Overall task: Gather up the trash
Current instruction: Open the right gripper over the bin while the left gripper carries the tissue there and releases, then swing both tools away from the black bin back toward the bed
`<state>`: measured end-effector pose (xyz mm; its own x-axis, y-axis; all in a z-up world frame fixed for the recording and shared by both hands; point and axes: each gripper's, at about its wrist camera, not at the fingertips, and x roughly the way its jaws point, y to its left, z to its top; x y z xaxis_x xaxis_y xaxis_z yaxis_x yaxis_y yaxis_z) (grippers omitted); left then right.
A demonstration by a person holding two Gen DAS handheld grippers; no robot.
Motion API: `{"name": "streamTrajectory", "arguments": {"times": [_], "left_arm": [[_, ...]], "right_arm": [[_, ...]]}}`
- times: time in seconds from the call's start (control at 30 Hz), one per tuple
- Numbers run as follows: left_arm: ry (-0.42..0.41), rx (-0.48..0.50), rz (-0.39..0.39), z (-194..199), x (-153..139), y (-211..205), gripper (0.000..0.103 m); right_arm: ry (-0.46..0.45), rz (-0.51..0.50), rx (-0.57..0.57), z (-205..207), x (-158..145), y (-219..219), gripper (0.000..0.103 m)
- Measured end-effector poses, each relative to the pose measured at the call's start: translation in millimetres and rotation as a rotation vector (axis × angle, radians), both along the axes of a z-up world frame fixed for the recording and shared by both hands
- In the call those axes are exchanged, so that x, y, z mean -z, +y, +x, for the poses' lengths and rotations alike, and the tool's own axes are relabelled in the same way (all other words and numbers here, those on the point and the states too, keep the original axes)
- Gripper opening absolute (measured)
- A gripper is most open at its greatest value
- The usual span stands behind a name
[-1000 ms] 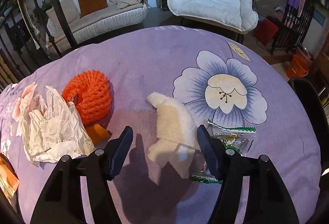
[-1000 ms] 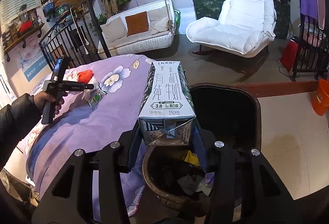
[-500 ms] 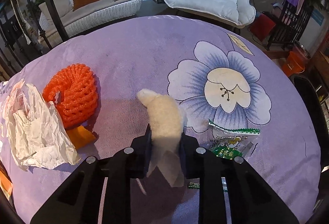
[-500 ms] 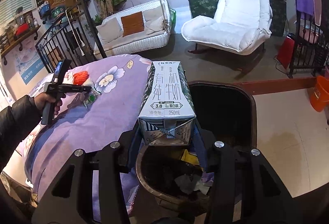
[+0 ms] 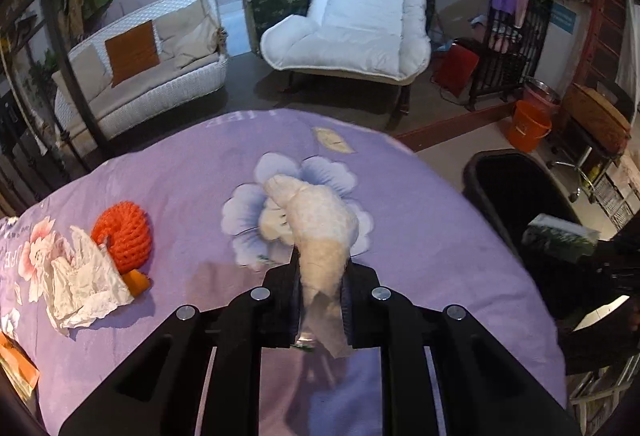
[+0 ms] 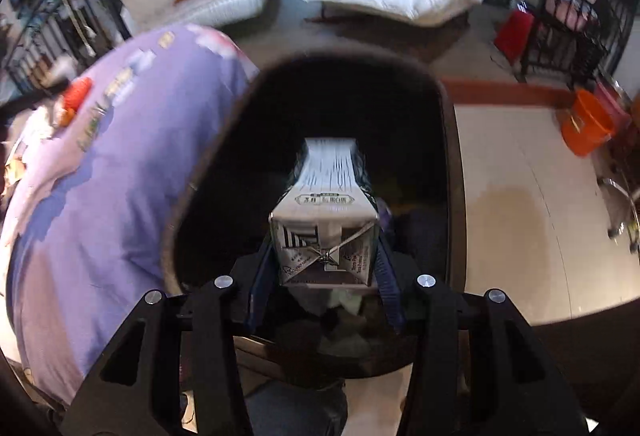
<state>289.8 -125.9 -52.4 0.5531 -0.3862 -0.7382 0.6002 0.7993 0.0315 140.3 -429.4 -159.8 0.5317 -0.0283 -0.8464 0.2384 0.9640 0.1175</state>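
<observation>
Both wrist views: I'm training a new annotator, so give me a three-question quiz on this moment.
1. True or false: the right tongs hold the milk carton over the black bin.
2. What sits between the left tongs? A) orange foam net B) whitish wad C) crumpled paper
3. Name the orange thing beside the crumpled paper.

Key: 1 true. 2 B, the whitish wad, jaws closing on it. 3 The foam net.

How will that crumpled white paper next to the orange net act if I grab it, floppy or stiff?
Probably floppy: the crumpled white paper lies creased and sagging on the purple cloth. It looks thin, so likely very light and apt to slide when pushed. It may crush further under the pads, as the white wad does in the closing left gripper.
</observation>
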Motion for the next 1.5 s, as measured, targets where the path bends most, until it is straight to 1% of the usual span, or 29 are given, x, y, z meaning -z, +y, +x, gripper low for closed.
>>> {"name": "streamTrajectory", "arguments": {"times": [0.1,0.2,0.27,0.3,0.37,0.4,0.43,0.47,0.5,0.53,0.57,0.63,0.7,0.73,0.77,0.83,0.9,0.93,0.97,1.1,1.17,1.23,1.27,1.3,1.37,1.4,1.43,1.47,1.5], "left_arm": [[0.021,0.116,-0.029,-32,-8,-45,0.017],[0.072,0.234,-0.06,-55,-4,-98,0.017],[0.09,0.28,-0.061,-61,5,-129,0.017],[0.118,0.302,-0.06,-62,13,-146,0.017],[0.166,0.318,-0.046,-60,29,-177,0.017],[0.199,0.326,-0.038,-58,39,-189,0.017],[0.221,0.316,-0.032,-55,47,-199,0.018],[0.227,0.306,-0.024,-53,53,-206,0.019],[0.231,0.301,-0.004,-51,61,-213,0.02],[0.226,0.291,0.017,-52,64,-220,0.025],[0.229,0.294,0.035,-51,69,-225,0.025],[0.238,0.296,0.061,-56,73,-235,0.025],[0.252,0.301,0.069,-57,77,-239,0.025],[0.266,0.304,0.07,-56,79,-239,0.03],[0.269,0.3,0.075,-56,81,-240,0.042],[0.281,0.293,0.062,-57,83,-241,0.062],[0.286,0.292,0.067,-61,86,-243,0.06],[0.278,0.3,0.077,-62,86,-246,0.046],[0.274,0.306,0.091,-63,86,-248,0.042],[0.264,0.299,0.09,-66,84,-250,0.042],[0.232,0.296,0.071,-68,78,-247,0.042],[0.177,0.275,0.041,-70,65,-236,0.042],[0.141,0.266,0.018,-71,56,-231,0.044],[0.087,0.246,0.0,-74,45,-222,0.045],[-0.049,0.189,-0.038,-81,22,-198,0.058],[-0.129,0.142,-0.073,-85,7,-179,0.067],[-0.19,0.092,-0.1,-89,-3,-161,0.079],[-0.25,0.029,-0.126,-91,-15,-139,0.088],[-0.289,-0.025,-0.148,-93,-23,-119,0.09]], "right_arm": [[0.07,-0.005,0.035,2,14,-5,0.047],[0.1,-0.014,0.044,3,25,-6,0.047],[0.11,0.005,0.042,9,29,-8,0.047],[0.111,0.015,0.04,14,31,-9,0.047],[0.115,-0.001,0.051,23,32,-12,0.047],[0.109,0.014,0.056,26,32,-14,0.048],[0.109,0.042,0.067,28,33,-18,0.052],[0.107,0.051,0.077,29,33,-22,0.06],[0.081,0.03,0.09,26,29,-23,0.076],[0.048,0.012,0.103,23,23,-24,0.083],[0.027,0.007,0.12,20,19,-26,0.084],[0.006,0.047,0.141,16,15,-32,0.083],[-0.023,0.029,0.172,11,8,-36,0.083],[-0.036,0.04,0.174,8,4,-37,0.083],[-0.05,0.053,0.176,6,1,-39,0.083],[-0.076,0.074,0.19,0,-5,-43,0.083],[-0.087,0.089,0.204,-2,-8,-47,0.083],[-0.094,0.082,0.215,-4,-8,-48,0.083],[-0.1,0.086,0.218,-5,-8,-49,0.083],[-0.137,0.064,0.237,-17,-17,-49,0.083],[-0.176,0.056,0.246,-22,-27,-50,0.083],[-0.221,0.04,0.248,-29,-39,-48,0.084],[-0.247,0.031,0.247,-31,-45,-46,0.084],[-0.279,0.02,0.243,-33,-52,-41,0.085],[-0.331,-0.001,0.214,-35,-68,-27,0.088],[-0.359,-0.014,0.196,-36,-76,-20,0.091],[-0.391,-0.027,0.167,-36,-84,-8,0.094],[-0.418,-0.032,0.135,-35,-92,3,0.096],[-0.44,-0.03,0.101,-32,-99,15,0.096]]}}
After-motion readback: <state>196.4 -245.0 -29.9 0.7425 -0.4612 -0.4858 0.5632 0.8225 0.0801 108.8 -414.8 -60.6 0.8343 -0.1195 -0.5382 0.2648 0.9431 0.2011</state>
